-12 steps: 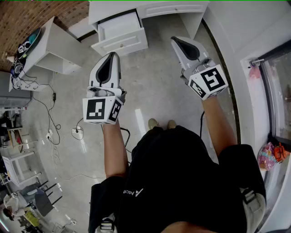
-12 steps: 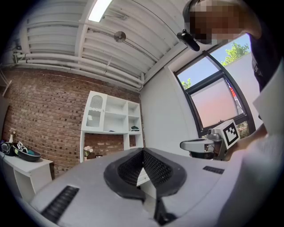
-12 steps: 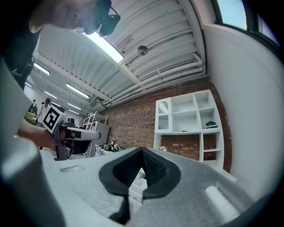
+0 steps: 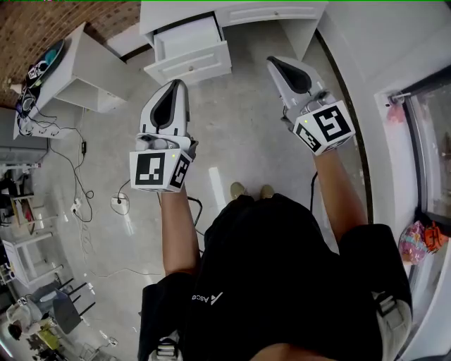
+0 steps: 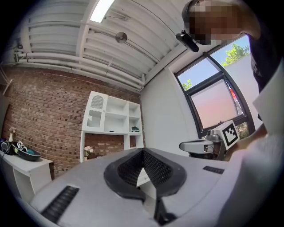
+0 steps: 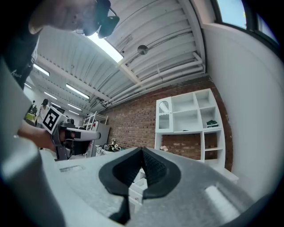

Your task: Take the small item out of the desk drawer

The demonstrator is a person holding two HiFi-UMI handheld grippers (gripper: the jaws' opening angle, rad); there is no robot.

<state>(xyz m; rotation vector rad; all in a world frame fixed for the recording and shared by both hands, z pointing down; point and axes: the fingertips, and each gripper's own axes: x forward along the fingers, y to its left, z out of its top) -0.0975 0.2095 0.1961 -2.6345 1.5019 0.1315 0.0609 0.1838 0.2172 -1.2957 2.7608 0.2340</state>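
- White panelled desk drawer [image 4: 184,42]: pulled open from white desk [image 4: 239,13], at far side of grey polished floor [image 4: 232,134].
- Small item: not made out in any view; visible drawer interior plain white.
- Left grey two-jaw gripper [image 4: 176,86]: well short of drawer, pointed toward it; black ribbed pads [image 5: 157,168] pressed together, nothing between.
- Right grey two-jaw gripper [image 4: 276,63]: beside left, off drawer's right; jaws met at tip, empty.
- White open shelf unit [image 6: 191,119]: stood against red brick wall [image 6: 133,119].
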